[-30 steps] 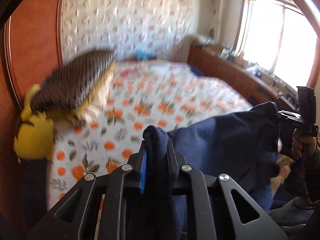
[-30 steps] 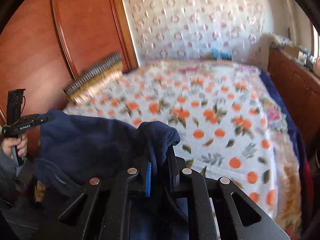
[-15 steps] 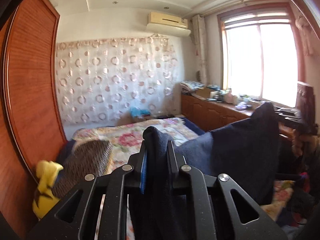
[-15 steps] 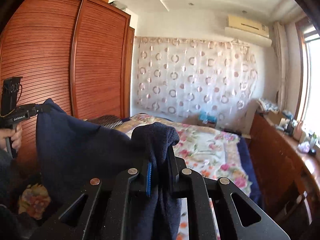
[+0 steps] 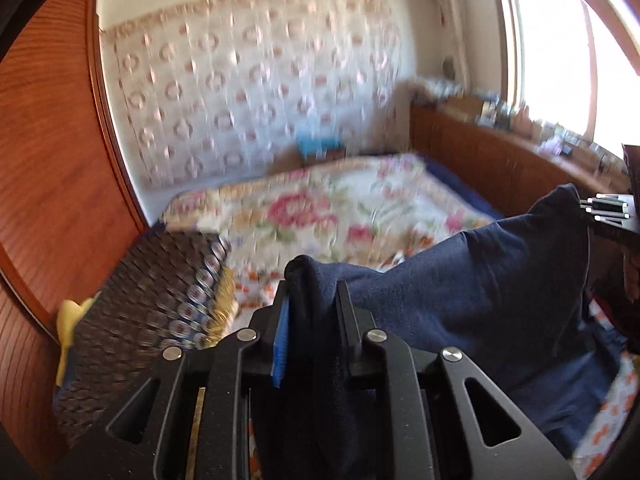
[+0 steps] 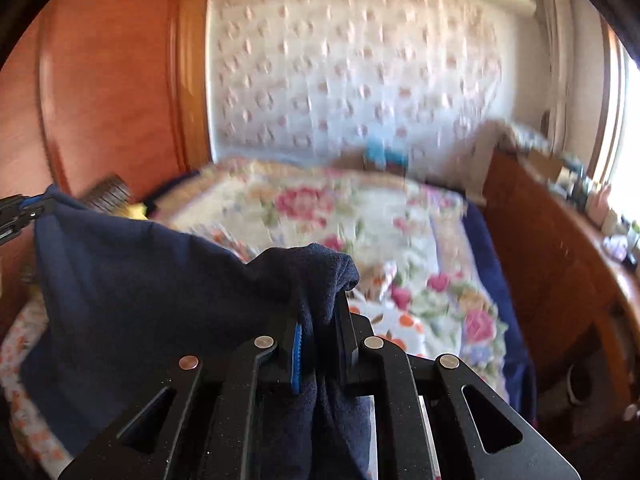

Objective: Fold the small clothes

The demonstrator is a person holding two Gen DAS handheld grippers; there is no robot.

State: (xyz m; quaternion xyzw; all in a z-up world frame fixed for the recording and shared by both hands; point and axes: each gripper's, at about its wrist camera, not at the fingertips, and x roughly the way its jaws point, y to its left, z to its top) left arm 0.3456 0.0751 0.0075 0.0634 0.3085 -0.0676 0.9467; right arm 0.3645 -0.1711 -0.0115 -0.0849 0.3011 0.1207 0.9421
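A navy blue garment [image 5: 480, 288] hangs stretched in the air between both grippers, above the bed. My left gripper [image 5: 314, 292] pinches one bunched corner; its jaws are opening slightly, but the cloth still fills the gap between the pads. My right gripper [image 6: 320, 312] is shut on the opposite corner, with fabric [image 6: 140, 280] draping left and down from it. In the left wrist view the right gripper [image 5: 608, 208] shows at the right edge, holding the far corner. In the right wrist view the left gripper [image 6: 20, 212] shows at the left edge.
The bed with a floral blanket [image 5: 320, 208] lies ahead and below. A dark woven pillow [image 5: 152, 300] and a yellow plush [image 5: 70, 316] lie by the wooden wardrobe [image 5: 48, 160] on the left. A low wooden cabinet [image 6: 552, 248] with clutter runs under the window on the right.
Both views have swung down from the ceiling and wall towards the bed. The garment stays stretched between the two grippers, with both corners still pinched.
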